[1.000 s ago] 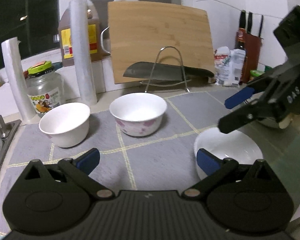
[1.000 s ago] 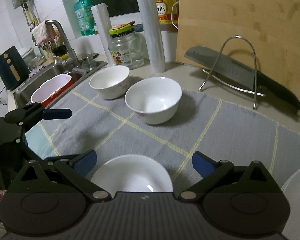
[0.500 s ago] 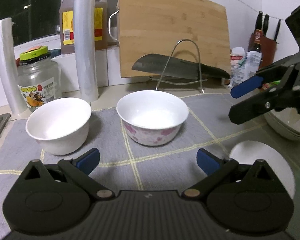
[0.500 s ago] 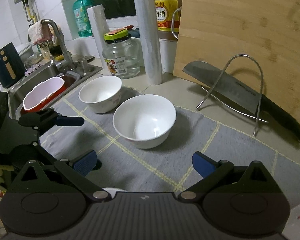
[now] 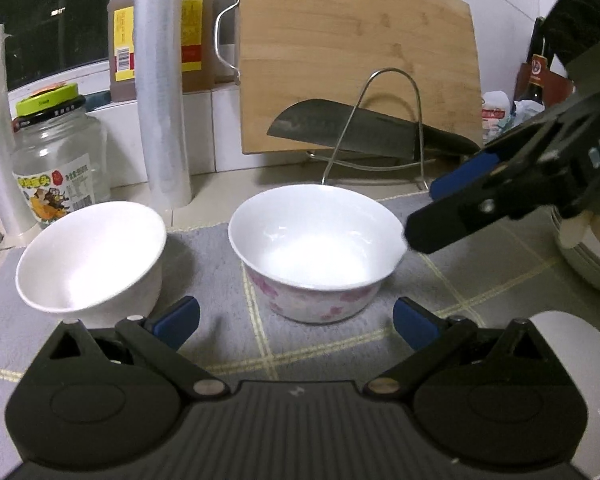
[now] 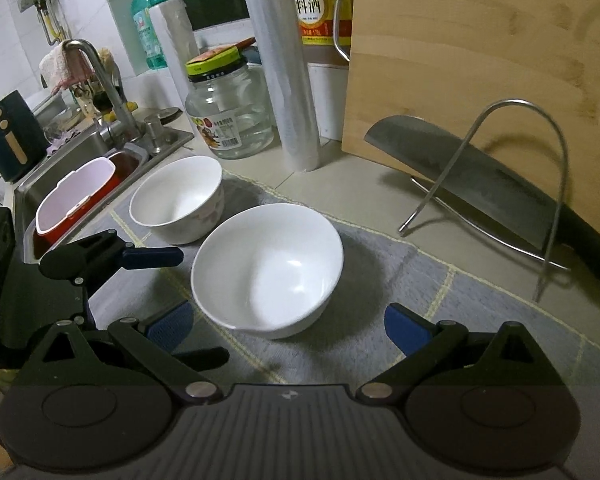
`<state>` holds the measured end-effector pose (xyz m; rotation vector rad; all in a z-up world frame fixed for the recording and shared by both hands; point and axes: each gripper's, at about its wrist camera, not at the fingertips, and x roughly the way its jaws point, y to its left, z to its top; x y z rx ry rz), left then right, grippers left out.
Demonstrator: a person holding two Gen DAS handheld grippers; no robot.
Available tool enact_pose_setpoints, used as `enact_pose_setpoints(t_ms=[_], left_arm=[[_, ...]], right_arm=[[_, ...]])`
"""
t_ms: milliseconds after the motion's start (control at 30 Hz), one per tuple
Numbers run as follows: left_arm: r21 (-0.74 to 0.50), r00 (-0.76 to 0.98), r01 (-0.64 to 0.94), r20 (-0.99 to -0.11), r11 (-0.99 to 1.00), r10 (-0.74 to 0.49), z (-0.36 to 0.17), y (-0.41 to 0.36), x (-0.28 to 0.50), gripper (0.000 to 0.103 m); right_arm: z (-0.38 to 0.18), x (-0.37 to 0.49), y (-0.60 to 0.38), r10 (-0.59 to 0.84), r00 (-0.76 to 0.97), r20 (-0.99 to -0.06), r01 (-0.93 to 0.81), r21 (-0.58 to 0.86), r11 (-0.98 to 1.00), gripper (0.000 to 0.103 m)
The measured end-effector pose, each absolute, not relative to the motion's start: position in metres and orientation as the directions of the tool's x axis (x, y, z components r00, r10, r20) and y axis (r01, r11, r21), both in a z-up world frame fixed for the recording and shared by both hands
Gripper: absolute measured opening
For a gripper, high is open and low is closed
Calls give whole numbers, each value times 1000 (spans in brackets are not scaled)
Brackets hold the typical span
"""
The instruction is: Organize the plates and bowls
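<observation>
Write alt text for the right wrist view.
Open right tongs face a white bowl on a grey mat, with a second bowl behind it. The left tongs reach in from the left; a cleaver rests against a cutting board.

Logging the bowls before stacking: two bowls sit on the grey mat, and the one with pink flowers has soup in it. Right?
Not quite. The flowered bowl is empty, as the left wrist view shows. The plain white bowl does sit beside it on the grey mat.

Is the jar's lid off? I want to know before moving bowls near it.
No, the jar has its green lid on top, closed.
</observation>
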<state>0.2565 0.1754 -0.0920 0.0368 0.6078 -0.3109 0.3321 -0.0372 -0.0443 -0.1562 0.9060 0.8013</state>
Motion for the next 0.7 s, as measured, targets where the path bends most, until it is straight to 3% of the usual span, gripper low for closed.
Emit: enact_pose_setpoints(t_ms=[700], left_arm=[[-41, 780, 334, -548, 942, -301, -96, 167, 272, 99]], right_arm=[[-65, 364, -8, 576, 299, -761, -698, 237, 676, 101]])
